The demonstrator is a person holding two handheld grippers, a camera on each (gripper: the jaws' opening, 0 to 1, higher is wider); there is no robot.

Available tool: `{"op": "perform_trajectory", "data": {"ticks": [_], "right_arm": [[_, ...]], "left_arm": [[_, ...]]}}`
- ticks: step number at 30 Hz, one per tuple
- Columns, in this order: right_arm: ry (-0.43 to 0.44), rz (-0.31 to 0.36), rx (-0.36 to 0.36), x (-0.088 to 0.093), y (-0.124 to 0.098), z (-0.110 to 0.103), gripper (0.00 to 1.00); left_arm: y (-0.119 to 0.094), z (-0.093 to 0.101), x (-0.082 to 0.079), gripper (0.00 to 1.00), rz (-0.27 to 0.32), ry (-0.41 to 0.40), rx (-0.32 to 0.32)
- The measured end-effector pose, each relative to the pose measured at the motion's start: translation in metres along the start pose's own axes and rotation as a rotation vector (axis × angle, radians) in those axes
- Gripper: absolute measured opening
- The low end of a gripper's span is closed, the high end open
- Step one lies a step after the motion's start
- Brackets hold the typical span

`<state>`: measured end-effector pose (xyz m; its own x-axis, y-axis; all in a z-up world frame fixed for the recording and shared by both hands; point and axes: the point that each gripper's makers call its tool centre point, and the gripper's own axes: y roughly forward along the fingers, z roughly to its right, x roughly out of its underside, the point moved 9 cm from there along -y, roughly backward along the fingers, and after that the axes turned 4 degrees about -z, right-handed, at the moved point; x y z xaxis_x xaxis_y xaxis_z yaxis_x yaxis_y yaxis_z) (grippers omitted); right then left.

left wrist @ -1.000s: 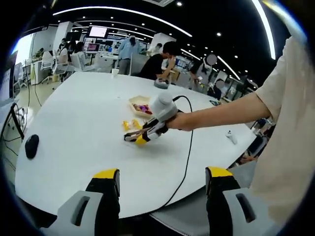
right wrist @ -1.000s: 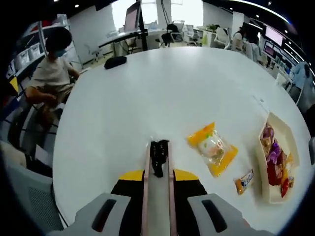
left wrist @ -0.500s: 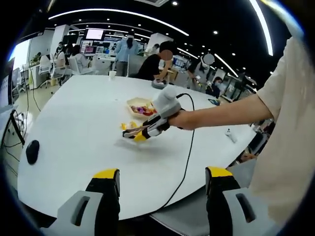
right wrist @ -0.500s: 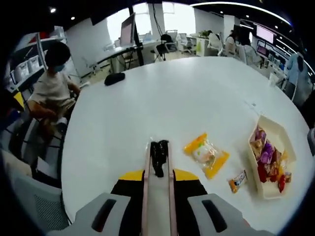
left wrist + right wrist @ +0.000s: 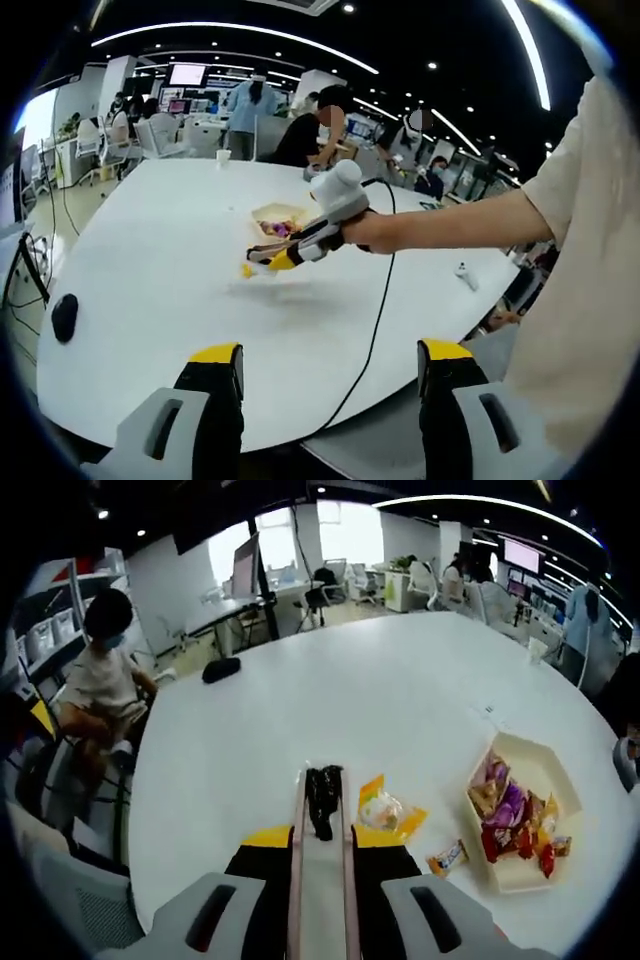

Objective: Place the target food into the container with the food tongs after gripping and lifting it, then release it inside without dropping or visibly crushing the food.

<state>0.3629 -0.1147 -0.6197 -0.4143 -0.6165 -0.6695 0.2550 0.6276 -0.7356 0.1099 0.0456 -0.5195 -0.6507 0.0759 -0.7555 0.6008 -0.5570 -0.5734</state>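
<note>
Your right gripper (image 5: 322, 810) is clenching the tongs (image 5: 322, 798) at frame bottom, beside the yellow packet (image 5: 385, 810); your left gripper (image 5: 330, 385) is gaping, released.

Your food tongs (image 5: 322, 810) sit pinched together, arms nearly touching, black tips forward. The yellow snack packet (image 5: 386, 812) lies flat on the white table, beside the open beige container (image 5: 524, 810) full of wrapped snacks.

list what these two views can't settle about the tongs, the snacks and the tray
- Tongs tips, right gripper view: closed arms hide any gap.
- Yellow packet, right gripper view: near edge behind the right gripper.
- Tray contents, both views: wrappers too small to identify.
- Small bar: label too small.
</note>
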Motion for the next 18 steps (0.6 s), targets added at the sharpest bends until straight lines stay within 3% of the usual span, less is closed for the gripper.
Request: {"op": "perform_trajectory", "data": {"ticks": [18], "right_arm": [[0.024, 0.038, 0.033, -0.008, -0.017, 0.020, 0.19]], "left_arm": [[0.006, 0.005, -0.007, 0.70, 0.006, 0.013, 0.010]]}}
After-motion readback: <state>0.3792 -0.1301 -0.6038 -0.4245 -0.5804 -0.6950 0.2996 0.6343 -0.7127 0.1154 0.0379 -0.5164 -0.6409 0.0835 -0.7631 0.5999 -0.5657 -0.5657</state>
